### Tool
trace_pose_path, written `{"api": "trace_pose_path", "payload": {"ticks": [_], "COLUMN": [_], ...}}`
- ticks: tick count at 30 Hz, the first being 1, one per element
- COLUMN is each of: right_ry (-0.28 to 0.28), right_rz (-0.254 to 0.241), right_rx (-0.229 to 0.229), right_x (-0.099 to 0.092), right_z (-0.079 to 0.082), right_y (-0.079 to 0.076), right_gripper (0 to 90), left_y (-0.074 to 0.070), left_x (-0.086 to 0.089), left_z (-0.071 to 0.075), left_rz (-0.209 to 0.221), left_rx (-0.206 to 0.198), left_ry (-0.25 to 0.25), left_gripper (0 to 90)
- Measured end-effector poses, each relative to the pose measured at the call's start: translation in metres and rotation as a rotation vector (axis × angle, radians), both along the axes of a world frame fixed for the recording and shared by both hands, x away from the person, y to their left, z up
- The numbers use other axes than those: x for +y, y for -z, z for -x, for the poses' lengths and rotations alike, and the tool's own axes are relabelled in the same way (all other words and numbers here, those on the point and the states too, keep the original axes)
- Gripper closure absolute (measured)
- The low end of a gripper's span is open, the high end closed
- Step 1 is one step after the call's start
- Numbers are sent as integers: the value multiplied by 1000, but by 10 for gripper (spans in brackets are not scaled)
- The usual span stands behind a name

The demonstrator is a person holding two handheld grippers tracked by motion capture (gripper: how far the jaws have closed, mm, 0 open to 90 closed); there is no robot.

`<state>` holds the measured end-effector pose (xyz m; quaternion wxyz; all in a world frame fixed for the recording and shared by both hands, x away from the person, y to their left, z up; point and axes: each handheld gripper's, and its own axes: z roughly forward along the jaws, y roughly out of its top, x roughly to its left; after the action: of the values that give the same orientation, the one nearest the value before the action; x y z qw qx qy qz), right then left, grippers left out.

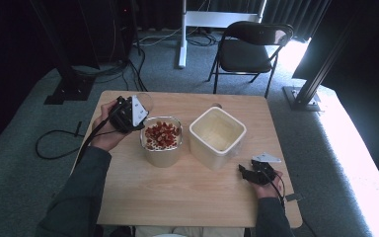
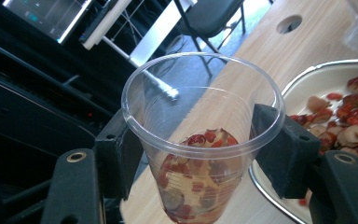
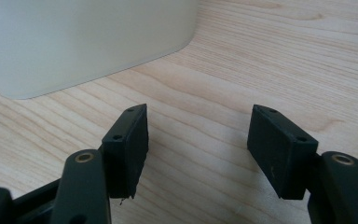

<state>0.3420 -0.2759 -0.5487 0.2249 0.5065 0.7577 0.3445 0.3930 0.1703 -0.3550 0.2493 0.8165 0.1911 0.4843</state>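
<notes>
My left gripper [image 2: 196, 149] is shut on a clear plastic cup [image 2: 200, 140] that holds some red and tan dried fruit pieces at its bottom. In the high view that left gripper [image 1: 128, 114] and the cup [image 1: 143, 102] sit at the far left of the table, just beside a clear container [image 1: 161, 140] full of the same red fruit pieces [image 2: 349, 116]. An empty cream square tub [image 1: 217, 137] stands to the right of it. My right gripper [image 1: 249, 173] rests open near the table's right front, its jaws [image 3: 198, 144] apart over bare wood with nothing between them.
The wooden table [image 1: 187, 192] has a round hole [image 2: 289, 23] near its far edge. A black folding chair [image 1: 249, 49] and a white desk leg [image 1: 182, 34] stand beyond the table. A cable [image 1: 54, 143] trails on the grey carpet at left.
</notes>
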Motion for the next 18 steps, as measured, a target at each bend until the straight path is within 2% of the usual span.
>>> {"api": "trace_pose_path", "payload": {"ticks": [2, 3, 4, 8, 18], "right_ry": [-1, -1, -1, -1, -1], "right_rz": [0, 0, 0, 1, 1], "right_rx": [-1, 0, 0, 1, -1], "right_x": [0, 0, 0, 0, 0], "right_z": [0, 0, 0, 0, 0], "right_y": [0, 0, 0, 0, 0], "right_gripper": [377, 377, 377, 377, 377], "left_y": [1, 1, 1, 3, 10], "left_x": [-3, -6, -6, -9, -16], "left_z": [1, 2, 2, 4, 7], "left_rz": [-37, -70, -70, -133, -336], "left_rx": [-15, -33, -33, -54, -110], "left_ry": [-3, -4, -4, -5, -17], "left_gripper": [369, 369, 369, 370, 372]}}
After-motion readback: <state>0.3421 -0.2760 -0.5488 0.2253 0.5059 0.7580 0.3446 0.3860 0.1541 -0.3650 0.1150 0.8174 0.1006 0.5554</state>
